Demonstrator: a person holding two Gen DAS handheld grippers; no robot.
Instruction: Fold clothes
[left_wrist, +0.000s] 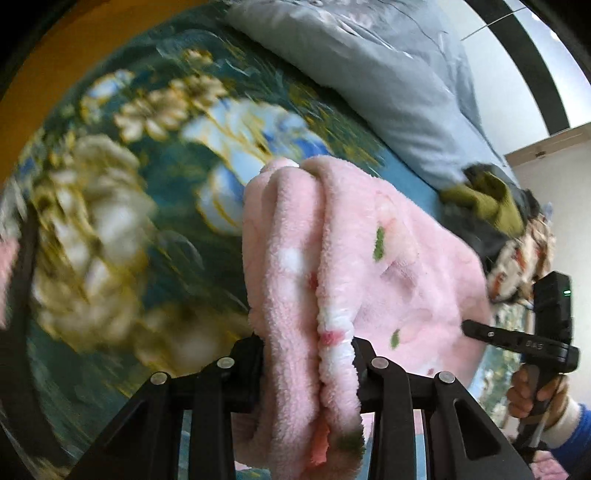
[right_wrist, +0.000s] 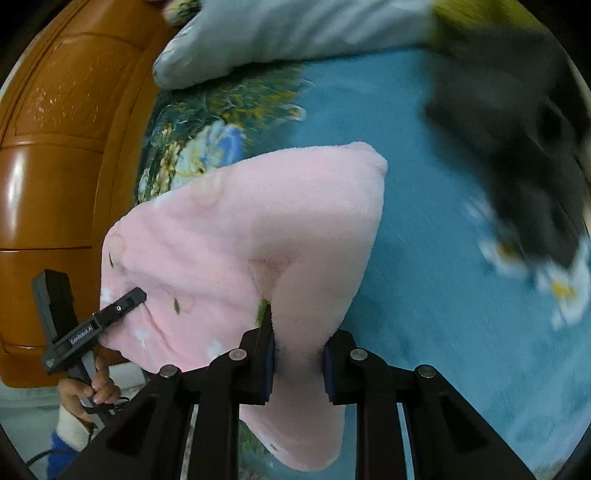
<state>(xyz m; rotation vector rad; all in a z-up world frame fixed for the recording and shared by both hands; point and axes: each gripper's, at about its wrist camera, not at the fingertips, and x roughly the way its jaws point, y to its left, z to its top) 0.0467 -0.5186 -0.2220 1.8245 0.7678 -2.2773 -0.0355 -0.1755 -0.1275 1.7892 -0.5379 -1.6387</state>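
A fluffy pink garment (left_wrist: 369, 258) with small flower and leaf prints hangs between both grippers above a floral bedspread. My left gripper (left_wrist: 308, 363) is shut on a bunched edge of it, thick folds filling the jaws. In the right wrist view the same pink garment (right_wrist: 258, 229) drapes in a wide fold, and my right gripper (right_wrist: 298, 354) is shut on another part of its edge. The right gripper's tip (left_wrist: 476, 328) shows at the far right of the left wrist view, held by a hand (left_wrist: 528, 391). The left gripper (right_wrist: 129, 299) shows at the left of the right wrist view.
The bedspread (left_wrist: 122, 206) is dark green and blue with large flowers. A grey pillow (left_wrist: 388, 85) lies at the far side. A pile of dark and olive clothes (left_wrist: 487, 199) sits near it, blurred dark clothes (right_wrist: 517, 140) in the right wrist view. A wooden headboard (right_wrist: 62, 166) stands at left.
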